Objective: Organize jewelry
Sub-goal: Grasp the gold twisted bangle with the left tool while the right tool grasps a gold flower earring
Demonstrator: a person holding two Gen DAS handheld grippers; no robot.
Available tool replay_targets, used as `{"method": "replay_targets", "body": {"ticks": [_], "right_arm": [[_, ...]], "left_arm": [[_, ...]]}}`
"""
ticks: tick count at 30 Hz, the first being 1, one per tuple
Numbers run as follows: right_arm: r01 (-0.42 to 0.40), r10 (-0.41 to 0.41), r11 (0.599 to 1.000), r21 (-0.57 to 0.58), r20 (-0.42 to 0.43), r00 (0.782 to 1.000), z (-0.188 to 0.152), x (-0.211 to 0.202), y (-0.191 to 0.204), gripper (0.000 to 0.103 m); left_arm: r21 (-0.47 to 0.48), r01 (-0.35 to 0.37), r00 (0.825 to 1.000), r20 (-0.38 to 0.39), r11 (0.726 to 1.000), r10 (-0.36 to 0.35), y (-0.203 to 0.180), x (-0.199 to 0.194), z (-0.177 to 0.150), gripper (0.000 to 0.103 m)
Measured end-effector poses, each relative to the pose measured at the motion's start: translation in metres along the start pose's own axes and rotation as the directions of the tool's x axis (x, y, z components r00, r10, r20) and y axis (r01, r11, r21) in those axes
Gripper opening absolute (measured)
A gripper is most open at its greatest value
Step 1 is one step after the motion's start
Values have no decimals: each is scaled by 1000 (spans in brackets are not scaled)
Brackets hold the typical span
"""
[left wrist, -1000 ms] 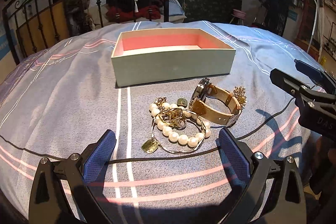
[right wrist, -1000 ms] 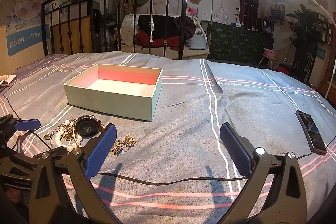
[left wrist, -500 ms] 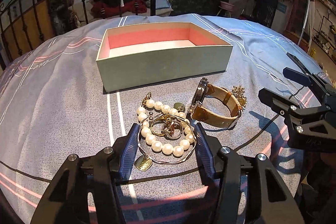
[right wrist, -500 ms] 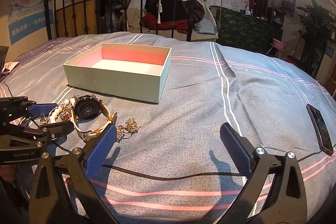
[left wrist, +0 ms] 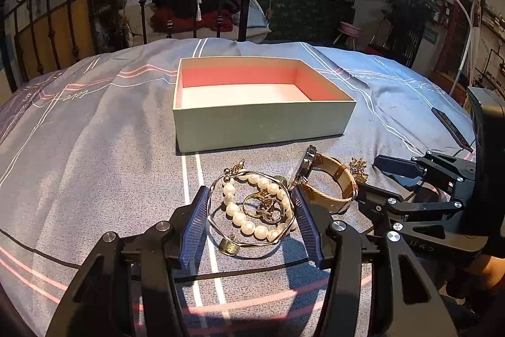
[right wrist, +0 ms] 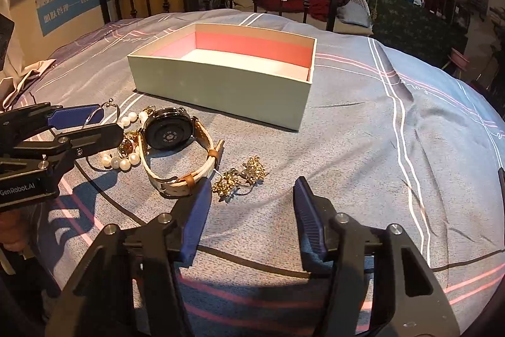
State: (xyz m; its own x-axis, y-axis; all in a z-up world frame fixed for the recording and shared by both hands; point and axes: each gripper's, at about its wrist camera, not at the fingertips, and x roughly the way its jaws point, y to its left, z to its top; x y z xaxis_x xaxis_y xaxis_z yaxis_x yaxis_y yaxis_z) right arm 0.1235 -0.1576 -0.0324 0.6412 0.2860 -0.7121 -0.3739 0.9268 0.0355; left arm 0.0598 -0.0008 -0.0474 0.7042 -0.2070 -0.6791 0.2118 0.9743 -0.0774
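The left tool [left wrist: 251,218] sits low over the bed [left wrist: 94,166], its blue pads [left wrist: 194,226] narrowed around a cluster of jewelry: a thin gold bangle [left wrist: 221,229] whose sides touch or nearly touch both pads, a pearl bracelet [left wrist: 243,218] lying inside it, and a small tangle of gold rings [left wrist: 265,207] within the pearls. From these views I cannot tell whether the pads actually grip the bangle or only bracket it. A gold tag [left wrist: 228,247] hangs at the near side of the bangle.

Just right of that cluster stands a watch [left wrist: 328,179] with a tan strap, on its edge, touching the pearls. Beyond it, toward the right tool, lies a gold brooch [right wrist: 240,174] in two leafy pieces on the bedspread.

The right tool [right wrist: 249,221] hovers with its fingers moderately apart and nothing between them; its left pad is just beside the watch strap, and the brooch lies ahead of the gap.

An open box [left wrist: 262,122], pale green outside and pink inside, rests on the bed behind the jewelry, holding nothing visible. A dark phone [left wrist: 449,127] lies near the bed's right edge
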Motion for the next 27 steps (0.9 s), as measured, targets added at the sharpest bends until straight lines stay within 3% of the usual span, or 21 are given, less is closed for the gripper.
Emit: {"method": "replay_targets", "body": {"ticks": [2, 16, 21, 23, 27], "right_arm": [[-12, 12, 1000, 1, -8, 1000, 1, 2, 1, 44], [-103, 103, 994, 23, -1, 995, 0, 3, 0, 43], [-124, 124, 992, 30, -16, 992, 4, 8, 0, 31], [-129, 130, 991, 34, -13, 991, 1, 6, -1, 20], [-133, 133, 990, 41, 0, 991, -4, 2, -1, 18]], "left_arm": [[-1, 2, 1000, 5, 1000, -2, -1, -1, 1, 52], [-1, 3, 1000, 9, 1000, -3, -5, -5, -2, 52], [-6, 4, 1000, 3, 1000, -4, -4, -5, -3, 52], [-9, 5, 1000, 4, 1000, -4, -3, -6, -4, 52], [-12, 7, 1000, 2, 1000, -7, -2, -6, -4, 52]]}}
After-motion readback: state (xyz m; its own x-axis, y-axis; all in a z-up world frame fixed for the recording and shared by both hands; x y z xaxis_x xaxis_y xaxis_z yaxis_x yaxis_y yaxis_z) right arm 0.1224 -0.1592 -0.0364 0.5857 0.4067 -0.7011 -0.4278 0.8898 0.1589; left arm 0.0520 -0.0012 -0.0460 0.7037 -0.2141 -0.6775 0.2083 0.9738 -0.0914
